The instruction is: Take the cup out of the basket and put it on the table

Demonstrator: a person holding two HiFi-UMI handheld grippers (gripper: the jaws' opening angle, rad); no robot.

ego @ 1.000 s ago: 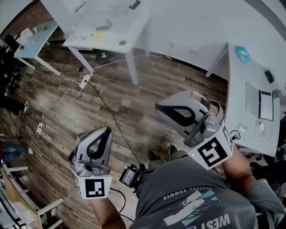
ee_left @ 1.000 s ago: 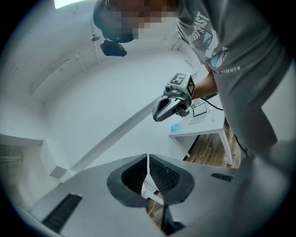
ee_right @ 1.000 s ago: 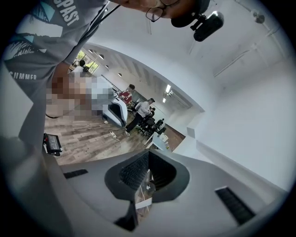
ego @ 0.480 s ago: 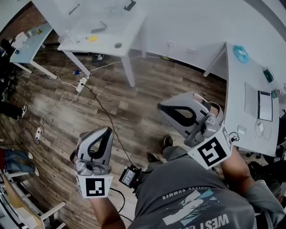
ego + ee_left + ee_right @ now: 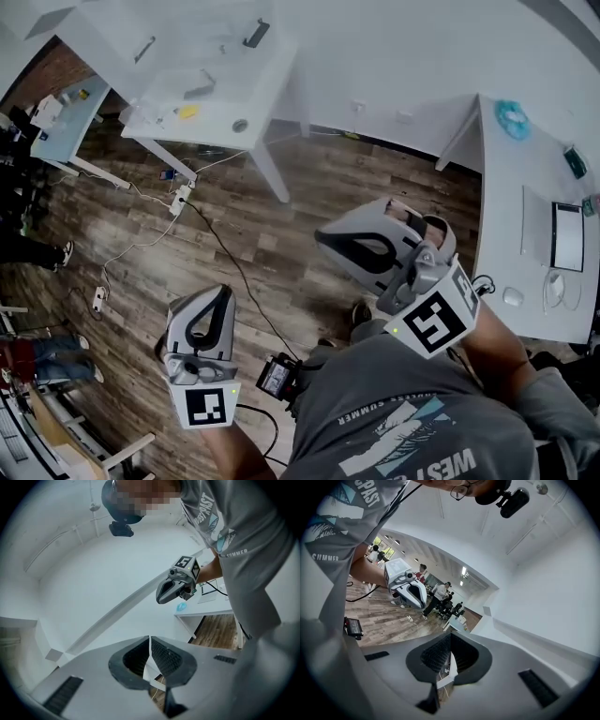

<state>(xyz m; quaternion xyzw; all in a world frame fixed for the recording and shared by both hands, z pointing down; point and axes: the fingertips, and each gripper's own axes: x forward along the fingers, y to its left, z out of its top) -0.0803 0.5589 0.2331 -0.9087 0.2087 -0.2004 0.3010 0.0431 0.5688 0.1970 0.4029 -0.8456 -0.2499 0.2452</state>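
No cup or basket shows in any view. In the head view my left gripper (image 5: 223, 292) hangs over the wooden floor at lower left, jaws shut with nothing between them. My right gripper (image 5: 321, 237) is held higher at centre right, pointing left, also shut and empty. The left gripper view shows its own closed jaws (image 5: 150, 641) against a white wall, with the right gripper (image 5: 159, 597) beyond. In the right gripper view its closed jaws (image 5: 451, 638) face the room, and the left gripper (image 5: 422, 604) is at the left.
A white table (image 5: 216, 84) stands at the upper left, with small items on it. A white desk (image 5: 525, 187) runs along the right, bearing a blue object (image 5: 513, 117). A black cable (image 5: 225, 253) and a power strip (image 5: 180, 197) lie on the floor. People stand far left.
The head view has shifted, so the white table sits lower in frame. Both grippers stay shut and empty; the left sits slightly lower, the right slightly further left.
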